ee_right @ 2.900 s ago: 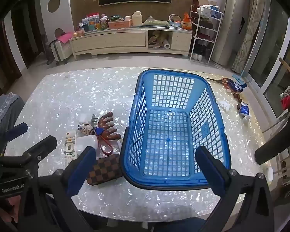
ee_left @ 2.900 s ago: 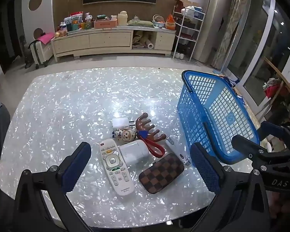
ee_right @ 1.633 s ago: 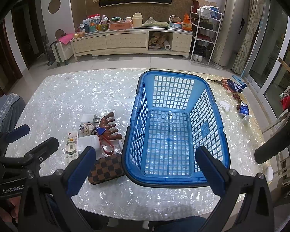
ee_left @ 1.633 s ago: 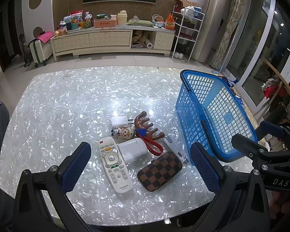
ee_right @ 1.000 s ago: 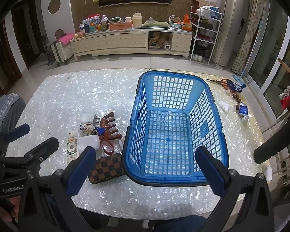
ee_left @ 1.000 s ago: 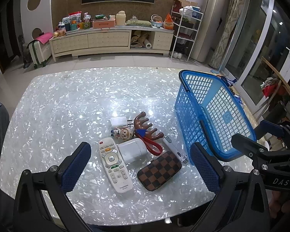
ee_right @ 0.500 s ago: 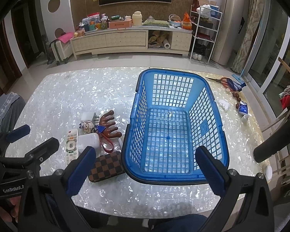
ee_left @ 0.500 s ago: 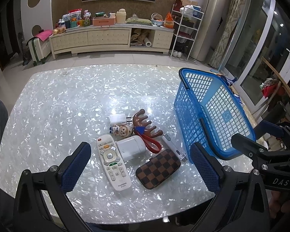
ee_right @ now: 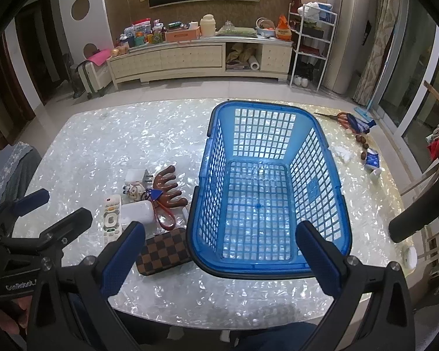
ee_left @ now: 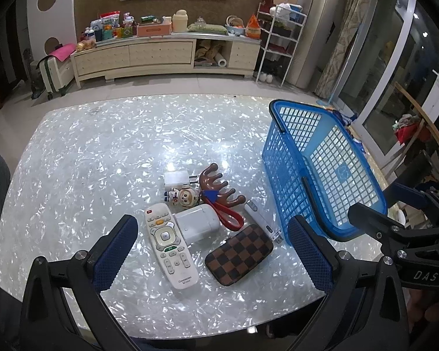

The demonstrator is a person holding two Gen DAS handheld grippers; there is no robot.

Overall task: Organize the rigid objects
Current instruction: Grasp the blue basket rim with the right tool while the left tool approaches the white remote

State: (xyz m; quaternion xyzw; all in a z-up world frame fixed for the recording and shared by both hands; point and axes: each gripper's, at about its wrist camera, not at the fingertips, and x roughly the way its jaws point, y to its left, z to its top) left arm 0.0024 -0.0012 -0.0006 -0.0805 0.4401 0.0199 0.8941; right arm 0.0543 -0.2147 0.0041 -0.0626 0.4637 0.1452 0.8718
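Both grippers are hovering wide apart and empty: the left gripper (ee_left: 212, 251) over the remote (ee_left: 170, 244) and checkered case (ee_left: 239, 254), the right gripper (ee_right: 219, 253) over the empty basket (ee_right: 266, 273). Best is lowering squarely across the remote's narrow sides, avoiding the white box (ee_left: 196, 225) touching it.

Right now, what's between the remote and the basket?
Left wrist view: white case, red strap, checkered pouch and white stick lie between remote and basket.
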